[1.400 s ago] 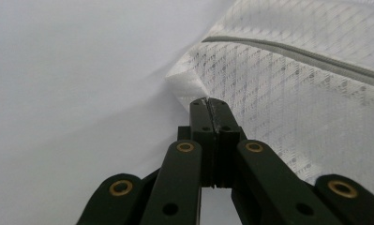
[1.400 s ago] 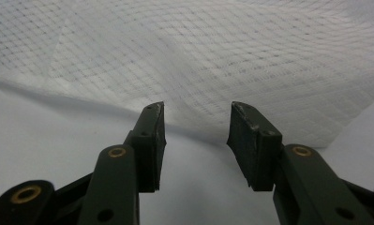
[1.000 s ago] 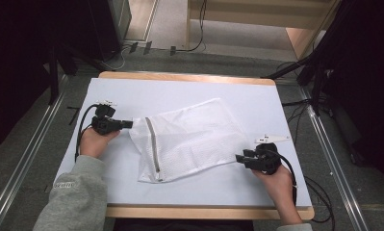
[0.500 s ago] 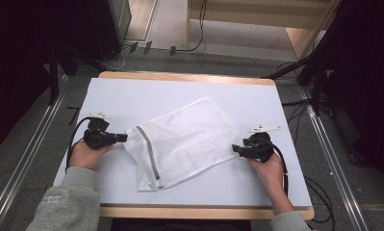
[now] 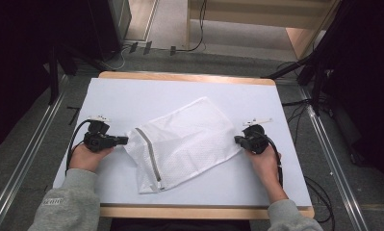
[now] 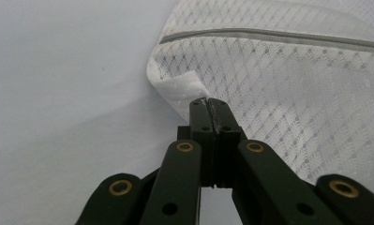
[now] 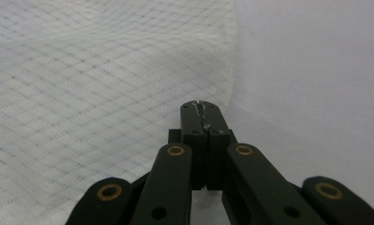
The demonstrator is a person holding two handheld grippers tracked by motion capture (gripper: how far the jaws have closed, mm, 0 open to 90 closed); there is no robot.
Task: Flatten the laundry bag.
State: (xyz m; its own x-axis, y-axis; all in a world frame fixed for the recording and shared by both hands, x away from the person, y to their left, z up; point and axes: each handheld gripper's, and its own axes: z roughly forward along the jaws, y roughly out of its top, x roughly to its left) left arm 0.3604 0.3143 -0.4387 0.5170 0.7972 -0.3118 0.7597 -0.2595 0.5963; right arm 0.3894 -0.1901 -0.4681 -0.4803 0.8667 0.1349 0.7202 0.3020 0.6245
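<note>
**Mesh bag pinched at both ends**

Since the earlier pictures the right hand-held gripper (image 5: 238, 140) has come up along the right side of the desk (image 5: 132, 96) and in against the bag's edge, and its jaws have just been closing; the left hand-held gripper (image 5: 123, 140) has drawn back toward the desk's left edge, taking its corner of the bag along. The white mesh laundry bag (image 5: 185, 139) now lies more squarely between the two, stretched flat on the pale desk cover.

In the left gripper view the jaws of the left hand-held gripper (image 6: 208, 102) stand together, clamped on a small folded tab of fabric at the bag's corner (image 6: 184, 89), just ahead of the tips. The grey zipper (image 6: 269, 35) runs across beyond that gripper. In the right gripper view the right hand-held gripper (image 7: 201, 105) is also closed, its tips meeting at the bag's hem (image 7: 229, 70); they appear to pinch the edge of the mesh, though the bite is very thin and hard to confirm.

By the look of it, the grasping step is done or nearly so: both ends are taken and the bag lies flat. What is left is likely the handling itself, lifting, spreading or folding the bag, which shows no fold yet.

No brand or label can be read on the bag. The grey sleeve (image 5: 69, 202) behind the left hand-held gripper carries a small line of print, too small to make out.
</note>
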